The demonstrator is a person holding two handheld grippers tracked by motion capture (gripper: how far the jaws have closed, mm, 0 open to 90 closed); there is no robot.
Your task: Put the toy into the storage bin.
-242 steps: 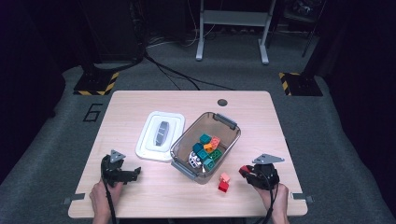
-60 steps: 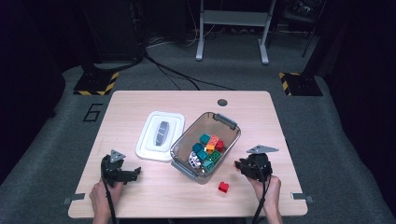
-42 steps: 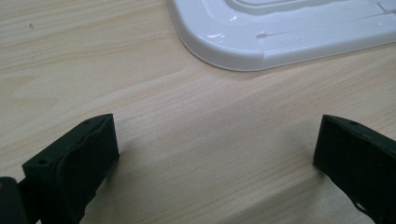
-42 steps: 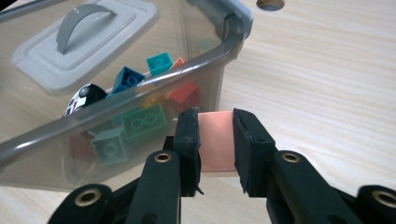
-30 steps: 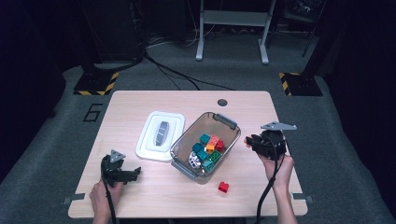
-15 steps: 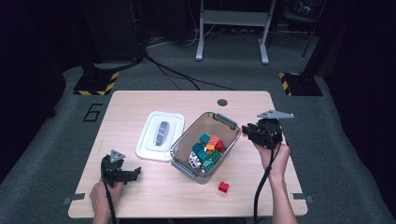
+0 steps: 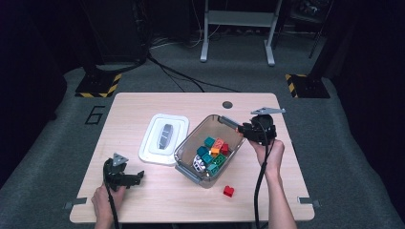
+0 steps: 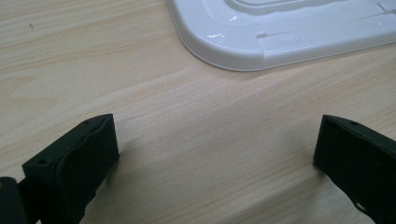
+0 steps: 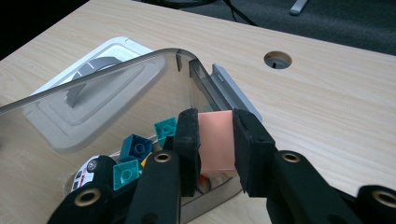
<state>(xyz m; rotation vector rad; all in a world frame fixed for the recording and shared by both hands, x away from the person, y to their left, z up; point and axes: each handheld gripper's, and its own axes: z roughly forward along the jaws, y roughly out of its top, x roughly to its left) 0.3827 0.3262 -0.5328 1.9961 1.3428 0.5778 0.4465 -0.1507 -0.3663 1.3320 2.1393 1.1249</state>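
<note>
My right gripper is shut on a pale pink block, held at the far right corner of the clear plastic bin. In the right gripper view the block sits squarely between both pads, just above the bin's rim. Inside the bin lie several teal, green, orange and red bricks and a small white toy car. A red brick lies on the table in front of the bin. My left gripper rests open on the table's front left, its jaws wide apart over bare wood.
The bin's white lid lies flat left of the bin, its corner just ahead of my left gripper. A round cable hole is in the table near the far edge. Black cables trail from both grippers.
My right gripper has carried the pink block away from the person and leftward, from the table's right side up to the bin's far corner. The left gripper has stayed put.
</note>
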